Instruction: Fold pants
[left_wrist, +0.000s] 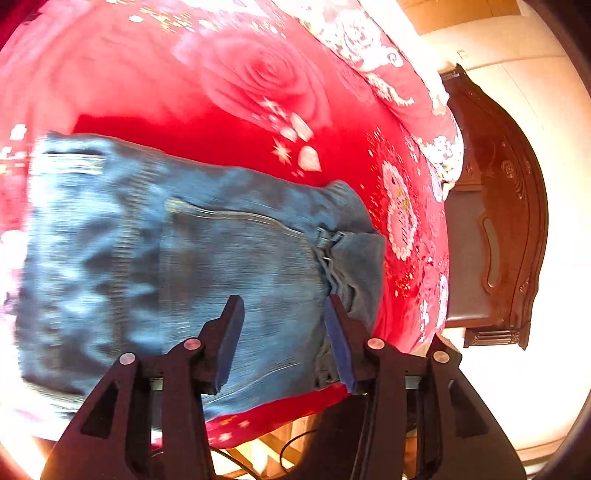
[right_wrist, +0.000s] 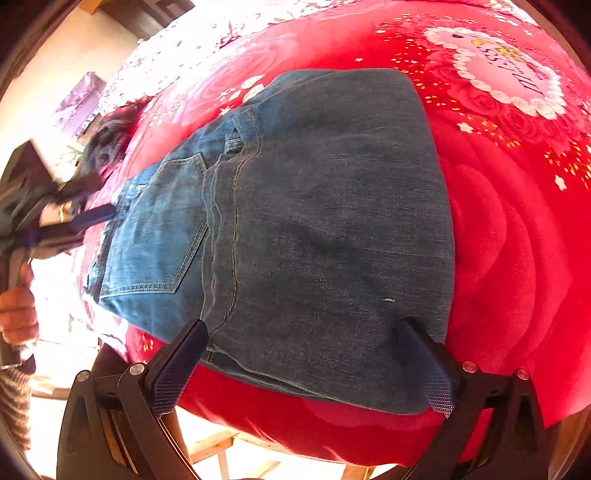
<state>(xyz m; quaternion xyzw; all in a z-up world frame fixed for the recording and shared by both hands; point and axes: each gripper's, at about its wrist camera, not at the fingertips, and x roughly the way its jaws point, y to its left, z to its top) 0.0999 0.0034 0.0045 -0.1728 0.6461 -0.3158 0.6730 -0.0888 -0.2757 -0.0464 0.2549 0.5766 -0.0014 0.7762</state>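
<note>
Blue denim pants (right_wrist: 314, 221) lie folded into a compact bundle on a red rose-print bed cover (right_wrist: 498, 240). In the left wrist view the pants (left_wrist: 184, 258) fill the middle, blurred, with a back pocket and the waistband end toward the right. My left gripper (left_wrist: 284, 306) is open just above the denim near the waistband, holding nothing; it also shows at the left edge of the right wrist view (right_wrist: 92, 218). My right gripper (right_wrist: 303, 328) is open wide, its fingers straddling the near edge of the folded bundle.
The red cover (left_wrist: 240, 85) hangs over the bed's near edge, with a wooden frame below (right_wrist: 221, 450). A dark carved wooden piece of furniture (left_wrist: 502, 221) stands at the bed's end. A dark cloth (right_wrist: 107, 140) lies at the far left on the bed.
</note>
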